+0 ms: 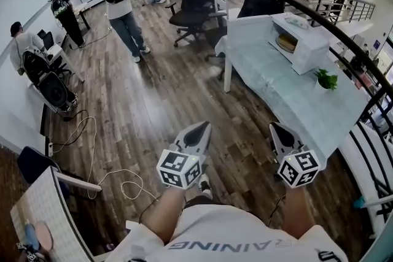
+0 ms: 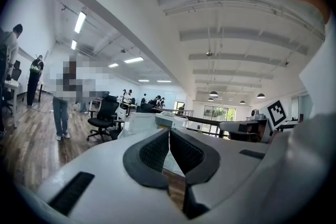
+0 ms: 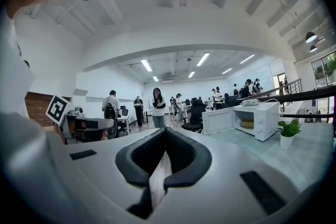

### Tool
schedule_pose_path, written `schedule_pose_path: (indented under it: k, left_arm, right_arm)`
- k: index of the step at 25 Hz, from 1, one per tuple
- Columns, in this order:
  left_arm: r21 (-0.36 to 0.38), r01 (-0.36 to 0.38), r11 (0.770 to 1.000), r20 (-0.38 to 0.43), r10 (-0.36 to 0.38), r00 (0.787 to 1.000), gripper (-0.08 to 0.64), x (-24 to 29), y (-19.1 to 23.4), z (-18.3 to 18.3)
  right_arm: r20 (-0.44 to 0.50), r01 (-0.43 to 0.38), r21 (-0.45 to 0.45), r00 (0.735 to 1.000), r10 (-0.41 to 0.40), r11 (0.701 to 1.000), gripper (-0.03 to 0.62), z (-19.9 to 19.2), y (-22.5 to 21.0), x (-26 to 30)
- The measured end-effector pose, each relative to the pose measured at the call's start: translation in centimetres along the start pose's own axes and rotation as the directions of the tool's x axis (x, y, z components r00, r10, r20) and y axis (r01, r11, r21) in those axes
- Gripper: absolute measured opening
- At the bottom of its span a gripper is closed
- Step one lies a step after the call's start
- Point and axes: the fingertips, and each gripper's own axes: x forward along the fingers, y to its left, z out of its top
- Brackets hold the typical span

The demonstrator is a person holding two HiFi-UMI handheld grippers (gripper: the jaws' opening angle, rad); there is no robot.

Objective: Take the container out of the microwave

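Note:
A white microwave (image 1: 302, 41) stands on the far end of a long pale table (image 1: 288, 98), its door (image 1: 249, 30) swung open to the left. Inside it sits a round tan container (image 1: 287, 42). The right gripper view shows the same microwave (image 3: 255, 119) and container (image 3: 247, 124) well ahead to the right. Both grippers are held level in front of the person's body, short of the table's near end and far from the microwave. My left gripper (image 1: 198, 131) is shut and empty, its tips meeting (image 2: 169, 131). The jaws of my right gripper (image 1: 277, 130) are also shut with nothing between them (image 3: 165, 130).
A small potted plant (image 1: 326, 79) stands on the table near the microwave. A dark railing (image 1: 370, 92) runs along the table's right side. Black office chairs (image 1: 195, 0) stand beyond the table, a person (image 1: 123, 9) stands on the wooden floor, and cables (image 1: 92, 153) lie at the left.

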Motion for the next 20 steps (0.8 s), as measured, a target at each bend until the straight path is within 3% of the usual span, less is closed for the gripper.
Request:
schedule_pose_path:
  k: [20]
  left_arm:
    - [-0.024, 0.015, 1.000, -0.014, -0.015, 1.000, 0.036, 11.3, 14.3, 1.8]
  right_arm:
    - [-0.012, 0.060, -0.024, 0.998, -0.060, 0.998, 0.021, 1.2, -5.7, 17.5]
